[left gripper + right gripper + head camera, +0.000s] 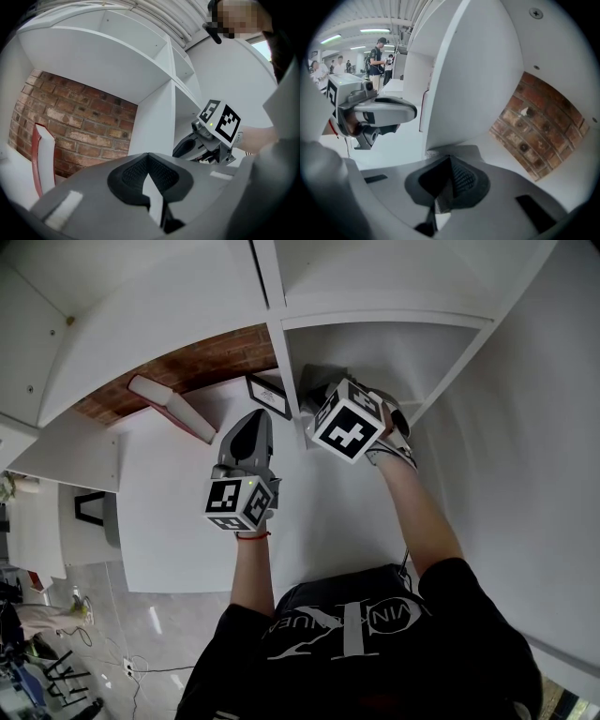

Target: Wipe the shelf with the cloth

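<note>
Two grippers: both are up at the white shelf, one to each side of its upright divider.
Left gripper: jaws together with nothing between them; it points into the left compartment.
Right gripper: reaches into the right compartment, jaws closed tight on a fold of the cloth.
Cloth: grey, bunched just beyond the right jaw tips, lying on the compartment's white floor against the foot of the divider.
Picture frame: small and dark-edged, standing just left of the divider, ahead of the left gripper.
Red-edged board: flat and white-faced, leaning tilted deeper in the left compartment.
Brick wall: reddish brown, showing behind both compartments.
People: standing far off in the room, seen past the left gripper in the right gripper view.
</note>
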Tool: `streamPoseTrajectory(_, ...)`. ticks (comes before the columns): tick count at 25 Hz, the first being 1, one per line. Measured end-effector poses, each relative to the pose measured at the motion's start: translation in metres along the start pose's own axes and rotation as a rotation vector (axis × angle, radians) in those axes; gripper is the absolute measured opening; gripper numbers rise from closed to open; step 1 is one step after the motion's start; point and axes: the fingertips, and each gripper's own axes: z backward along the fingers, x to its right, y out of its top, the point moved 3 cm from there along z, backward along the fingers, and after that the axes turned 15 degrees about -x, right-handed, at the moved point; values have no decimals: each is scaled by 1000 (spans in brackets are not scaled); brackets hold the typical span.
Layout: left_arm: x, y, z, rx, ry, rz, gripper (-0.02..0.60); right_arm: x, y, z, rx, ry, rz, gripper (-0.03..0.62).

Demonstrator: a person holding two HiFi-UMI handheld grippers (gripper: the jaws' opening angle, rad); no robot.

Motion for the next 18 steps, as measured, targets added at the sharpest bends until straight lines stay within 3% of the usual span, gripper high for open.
streamPoseTrajectory(6, -1, -1, 1, 2, 2, 3, 9, 3, 2, -2, 8, 5, -28, 11)
streamPoseTrajectory(18, 10, -3, -9, -10, -40, 7, 9, 50, -54, 9, -34, -67, -233, 11)
